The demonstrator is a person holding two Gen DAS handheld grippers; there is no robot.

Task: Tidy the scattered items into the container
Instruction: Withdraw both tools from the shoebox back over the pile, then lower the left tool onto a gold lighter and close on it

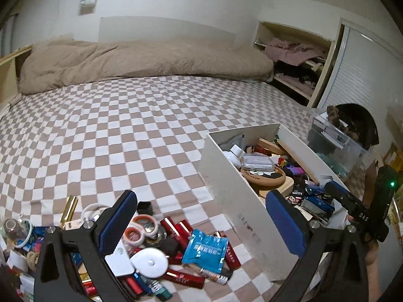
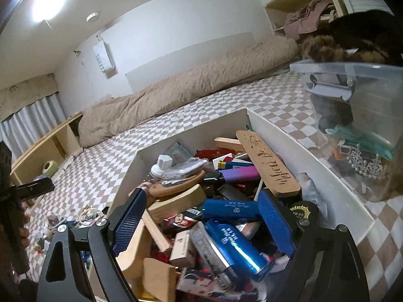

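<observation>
Hanging spread over the white box [image 2: 314,141], the right tool [image 2: 201,216] (seemingly empty) overlooks its clutter.

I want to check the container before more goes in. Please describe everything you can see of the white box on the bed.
The white box is a long, open-topped rectangular container with thin, flat walls that look like painted board or plastic; its outer side is scuffed with faint dark marks. It rests on the checkered bedspread, beside a clear plastic bin. It is heaped full: lighters, a wooden plaque, a round cork coaster. The right gripper hovers open above its contents.
</observation>
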